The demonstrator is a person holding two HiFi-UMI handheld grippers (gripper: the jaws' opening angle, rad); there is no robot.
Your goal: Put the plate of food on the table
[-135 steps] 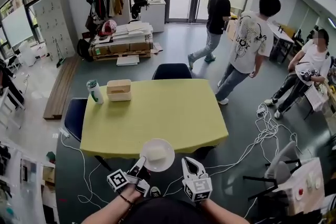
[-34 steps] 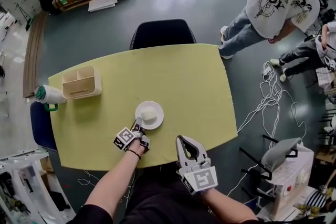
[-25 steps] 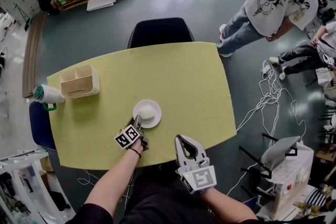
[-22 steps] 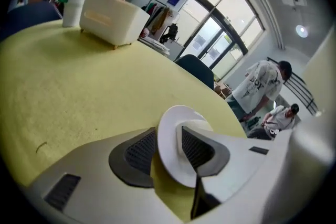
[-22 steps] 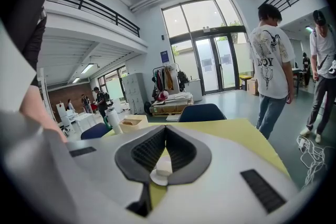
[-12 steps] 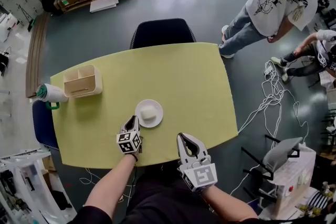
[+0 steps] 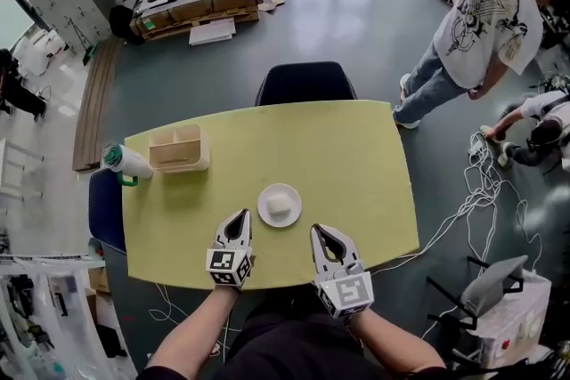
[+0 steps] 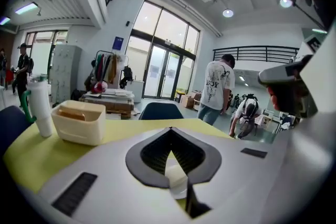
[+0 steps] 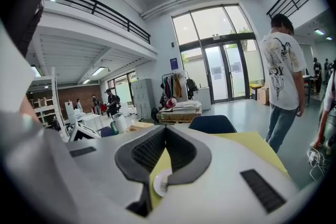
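A white plate [image 7: 280, 206] with a pale piece of food rests on the yellow table [image 7: 338, 147], near its front edge. My left gripper [image 7: 239, 220] hovers just left of and nearer than the plate, apart from it. Its jaws have just been closing and now stand shut with nothing between them. My right gripper [image 7: 321, 232] is shut and empty, to the plate's right. The left gripper view shows the plate [image 8: 177, 182] under the shut left gripper [image 8: 170, 131]. The right gripper view shows the plate [image 9: 160, 182] below the right gripper [image 9: 165, 129].
A beige organiser box [image 7: 178, 148] and a green-capped bottle [image 7: 125, 161] sit at the table's left end. A dark chair [image 7: 305, 84] stands behind the table, a blue one [image 7: 105, 207] at its left. A person [image 7: 481, 22] stands at the right, near cables [image 7: 472, 200] on the floor.
My left gripper let go of the plate's rim, rose, pulled back and rolled upright, and its jaws closed. The plate stays on the table. The right gripper has barely moved.
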